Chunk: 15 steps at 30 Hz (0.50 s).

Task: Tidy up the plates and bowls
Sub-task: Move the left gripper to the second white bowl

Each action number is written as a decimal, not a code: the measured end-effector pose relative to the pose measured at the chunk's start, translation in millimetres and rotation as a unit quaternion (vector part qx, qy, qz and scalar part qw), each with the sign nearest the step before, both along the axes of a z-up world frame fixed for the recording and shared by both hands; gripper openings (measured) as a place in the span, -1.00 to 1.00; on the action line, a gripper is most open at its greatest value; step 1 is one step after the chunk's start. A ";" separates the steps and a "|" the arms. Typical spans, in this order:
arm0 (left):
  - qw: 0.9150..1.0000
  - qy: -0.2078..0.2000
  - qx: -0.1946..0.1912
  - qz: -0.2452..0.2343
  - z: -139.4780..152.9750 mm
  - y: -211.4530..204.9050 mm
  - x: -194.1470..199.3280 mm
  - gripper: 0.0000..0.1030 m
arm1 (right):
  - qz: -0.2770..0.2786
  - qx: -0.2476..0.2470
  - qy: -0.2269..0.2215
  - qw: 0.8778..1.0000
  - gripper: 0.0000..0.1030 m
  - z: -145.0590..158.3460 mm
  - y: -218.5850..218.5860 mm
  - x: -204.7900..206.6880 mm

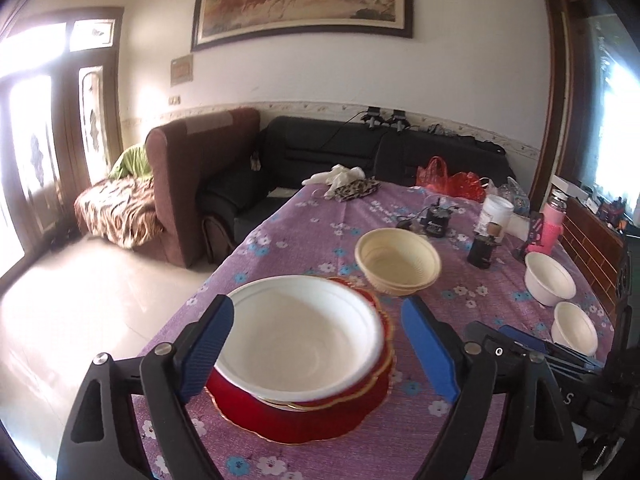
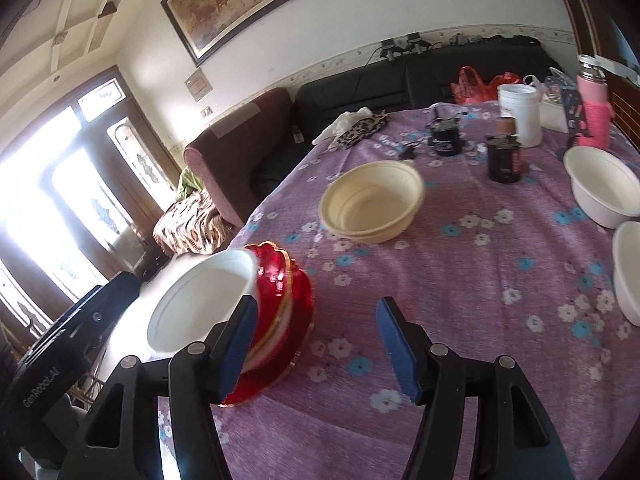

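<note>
A white bowl [image 1: 300,340] sits on a stack of red plates [image 1: 304,412] with gold rims at the table's near left edge. My left gripper [image 1: 320,352] is open, its blue fingers wide on either side of the bowl, not touching it. Stacked cream bowls [image 1: 396,266] stand farther back. Two small white bowls [image 1: 550,278] [image 1: 574,326] stand at the right. In the right wrist view my right gripper [image 2: 316,352] is open and empty over the cloth, just right of the red plates [image 2: 288,304] and white bowl [image 2: 200,304]. The cream bowls [image 2: 372,204] lie ahead.
The table has a purple flowered cloth [image 1: 460,312]. At its back stand dark jars [image 2: 504,160], a white tub [image 2: 520,112], a pink bottle [image 2: 594,112], red bags [image 1: 448,178] and a leopard-print cloth [image 1: 356,190]. Sofas stand beyond the table's left edge.
</note>
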<state>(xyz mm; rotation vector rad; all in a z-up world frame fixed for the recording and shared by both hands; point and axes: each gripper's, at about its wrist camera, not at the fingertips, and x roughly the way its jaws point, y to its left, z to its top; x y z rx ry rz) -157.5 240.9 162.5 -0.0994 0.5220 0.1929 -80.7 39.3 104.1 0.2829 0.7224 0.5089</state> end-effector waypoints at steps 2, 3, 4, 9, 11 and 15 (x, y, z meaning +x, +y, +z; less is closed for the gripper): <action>1.000 -0.007 0.008 -0.012 3.8 -16.1 -4.9 0.73 | -0.013 0.005 -0.002 1.000 0.30 0.8 -17.7 -5.8; 1.000 -0.008 0.010 -0.018 4.8 -22.4 -6.0 0.73 | -0.020 0.008 -0.003 1.000 0.31 1.4 -27.3 -8.8; 1.000 -0.010 0.013 -0.025 5.8 -30.4 -7.9 0.74 | -0.027 0.010 -0.004 1.000 0.31 2.7 -36.0 -11.5; 0.998 -0.012 0.021 -0.055 8.4 -61.8 -13.8 0.74 | -0.058 0.018 -0.010 0.998 0.36 3.4 -79.6 -24.1; 0.998 -0.017 0.021 -0.061 10.4 -68.6 -16.5 0.74 | -0.073 0.013 -0.014 0.997 0.37 3.4 -100.8 -29.8; 0.997 -0.031 0.010 -0.068 13.2 -75.4 -22.4 0.90 | -0.118 -0.008 -0.018 0.993 0.40 0.2 -151.4 -38.7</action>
